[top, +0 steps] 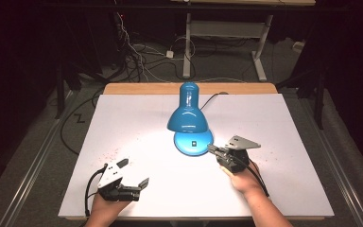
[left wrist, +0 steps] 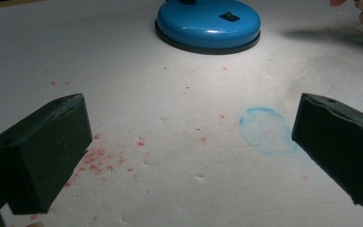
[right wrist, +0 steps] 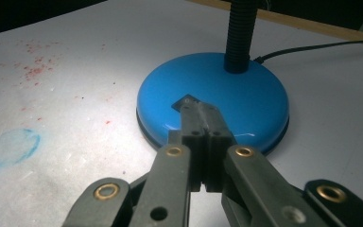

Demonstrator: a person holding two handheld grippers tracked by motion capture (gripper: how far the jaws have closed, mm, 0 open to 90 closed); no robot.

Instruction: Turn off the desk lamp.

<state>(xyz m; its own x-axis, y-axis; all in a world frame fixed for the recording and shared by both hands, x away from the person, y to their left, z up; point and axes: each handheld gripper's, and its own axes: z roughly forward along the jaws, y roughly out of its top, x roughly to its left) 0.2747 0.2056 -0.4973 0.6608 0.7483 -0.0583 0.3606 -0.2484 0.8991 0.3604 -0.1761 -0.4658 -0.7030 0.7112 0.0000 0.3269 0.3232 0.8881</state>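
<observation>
**Blue lamp lit at desk centre, right jaws closed at its switch**

Left gripper sits near the desk's front-left corner, held in the person's left hand. Jaws wide apart, nothing between them; left gripper view shows both black jaw blocks far out at the sides over bare white surface. Red specks scattered on the desk just by the left jaw, a faint blue ring mark beside the right jaw.

Blue desk lamp stands mid-desk, a bit toward the back edge. Shade points down and forward, throwing a bright patch on its round blue base and the surface around it. Black flexible neck rises from the rear of the base; black cord runs off toward the back edge. Small black switch on top of the base, front side.

Right gripper is right of centre, held in the right hand, grey plate on top. Jaws pressed together, gripping nothing, tips resting over the front of the base right at the switch; cannot tell whether they press it.
</observation>
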